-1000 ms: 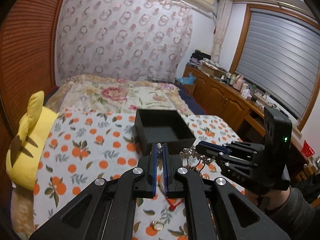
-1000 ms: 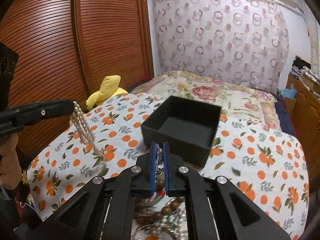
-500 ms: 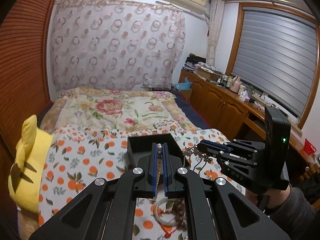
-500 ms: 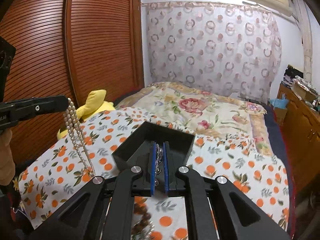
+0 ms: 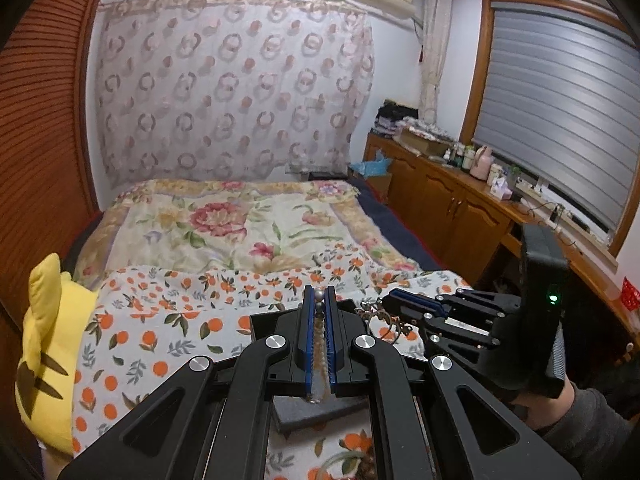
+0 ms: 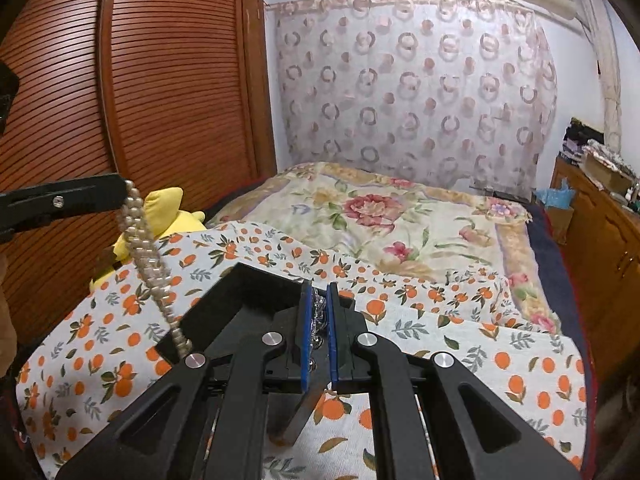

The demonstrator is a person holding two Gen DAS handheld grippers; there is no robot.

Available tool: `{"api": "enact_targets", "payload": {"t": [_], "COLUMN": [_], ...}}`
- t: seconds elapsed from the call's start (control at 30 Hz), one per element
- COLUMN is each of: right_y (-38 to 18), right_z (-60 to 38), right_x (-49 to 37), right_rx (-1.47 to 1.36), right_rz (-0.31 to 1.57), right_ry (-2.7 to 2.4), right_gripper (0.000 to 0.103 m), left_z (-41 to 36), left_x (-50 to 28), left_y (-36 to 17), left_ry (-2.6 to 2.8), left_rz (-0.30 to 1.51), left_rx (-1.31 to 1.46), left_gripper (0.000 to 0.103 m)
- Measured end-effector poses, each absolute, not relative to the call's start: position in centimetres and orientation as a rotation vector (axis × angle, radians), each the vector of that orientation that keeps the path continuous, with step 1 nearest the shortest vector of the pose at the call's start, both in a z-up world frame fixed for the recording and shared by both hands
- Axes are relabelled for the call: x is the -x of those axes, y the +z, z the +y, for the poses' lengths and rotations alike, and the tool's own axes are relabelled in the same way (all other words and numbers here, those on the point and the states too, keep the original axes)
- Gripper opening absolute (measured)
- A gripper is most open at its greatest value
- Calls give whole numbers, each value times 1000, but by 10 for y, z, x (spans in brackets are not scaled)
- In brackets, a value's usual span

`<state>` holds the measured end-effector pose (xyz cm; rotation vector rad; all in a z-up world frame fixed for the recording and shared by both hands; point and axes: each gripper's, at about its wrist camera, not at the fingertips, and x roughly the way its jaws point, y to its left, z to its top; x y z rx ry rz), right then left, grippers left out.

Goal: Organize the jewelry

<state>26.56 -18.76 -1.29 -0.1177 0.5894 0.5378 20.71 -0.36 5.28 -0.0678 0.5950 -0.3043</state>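
Both pieces are lifted and carried to the black box [image 6: 244,300], so the step in hand looks like the drop-off: jewelry goes into the box that sits on the orange-print cloth [image 6: 460,344] spread over the bed. The left gripper [image 5: 319,308] is pinched nearly shut on a pearl strand [image 6: 150,264], one grey bead showing at the fingertips in its own view and the rest hanging down; in the right wrist view the strand dangles from the left fingers to just over the box's near-left edge. The right gripper [image 6: 319,312] is likewise narrowed onto a silvery chain piece [image 5: 380,316], whose loops hang from its tips beside the left gripper and above the box's right side. Both grippers are held roughly level above the box, pointing toward the far end of the bed, the right one angled inward toward the left. The next move, as I judge it, calls for lowering each tip so the dangling length settles inside the walls before the jaws part; the pearl strand's tail hangs close to the rim and could drape over the edge if let go too early.
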Motion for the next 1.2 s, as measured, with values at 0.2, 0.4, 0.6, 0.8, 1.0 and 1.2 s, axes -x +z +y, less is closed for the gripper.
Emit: {"api": "enact_targets", "payload": {"t": [0.2,0.4,0.6,0.8,1.0,1.2], "right_y": [-29,-35,-42,-50,-51,-41], "right_z": [-186,-178,-166,-156,-153,-166], "right_x": [-278,-283,-284,-284,-280,-267], "right_rx": [102,115,145,169,180,180], "right_rz": [612,617,631,658,683,660], "right_ry": [551,571,603,619,613,601], "right_gripper": [8,8,8,9,10,24], "left_z": [-6,1,12,25,35,42], "left_x": [-237,-244,-236,-220,-202,-182], "left_y": [20,2,-2,-8,-14,-18], "left_ry": [-302,-292,-260,-219,-194,-187], "left_rz": [673,708,708,702,689,682], "left_rx": [77,86,82,67,69,78], "left_gripper": [4,17,35,58,80,89]}}
